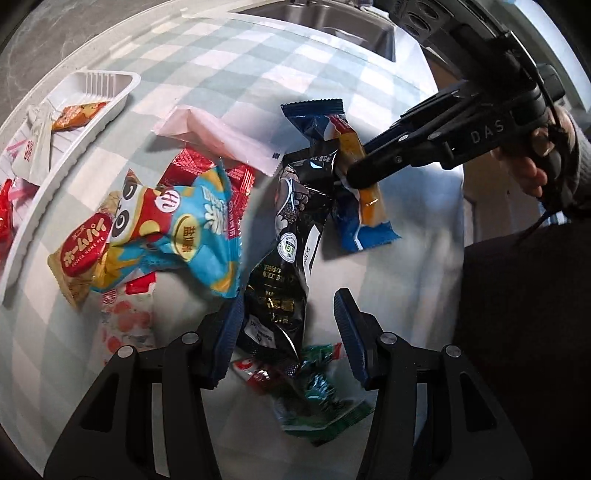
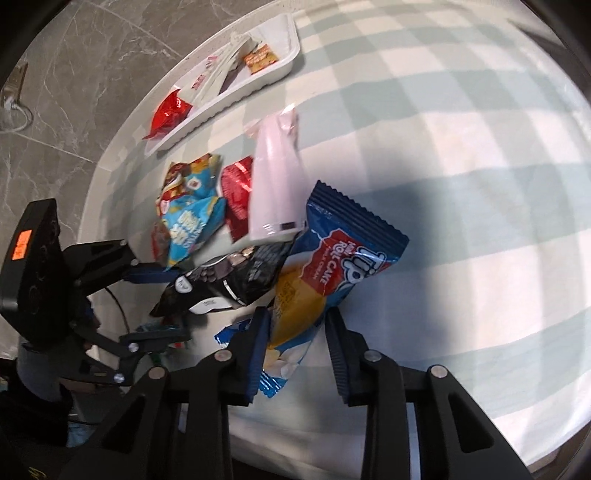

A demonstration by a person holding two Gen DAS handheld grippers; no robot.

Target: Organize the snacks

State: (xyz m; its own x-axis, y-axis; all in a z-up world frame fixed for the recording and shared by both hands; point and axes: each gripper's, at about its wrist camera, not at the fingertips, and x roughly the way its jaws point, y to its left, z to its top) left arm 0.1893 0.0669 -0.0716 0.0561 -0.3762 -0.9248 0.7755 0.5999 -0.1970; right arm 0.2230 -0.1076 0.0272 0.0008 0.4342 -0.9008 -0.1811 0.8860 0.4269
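A pile of snack packets lies on a checked tablecloth. My left gripper (image 1: 288, 332) is open, its jaws on either side of the lower end of a long black packet (image 1: 295, 221); it also shows in the right wrist view (image 2: 159, 306). My right gripper (image 2: 295, 350) is open around the end of a blue and orange roll cake packet (image 2: 332, 266), the same packet seen in the left wrist view (image 1: 354, 177) under the right gripper (image 1: 351, 177). A white tray (image 1: 122, 96), also in the right wrist view (image 2: 280, 70), holds a few packets.
A pink packet (image 2: 275, 177), a red packet (image 2: 238, 192) and a light blue panda packet (image 1: 184, 221) lie in the pile. A green packet (image 1: 321, 402) lies below the black one. A steel sink (image 1: 332, 22) is at the far side. The table edge and grey floor (image 2: 74, 74) are at left.
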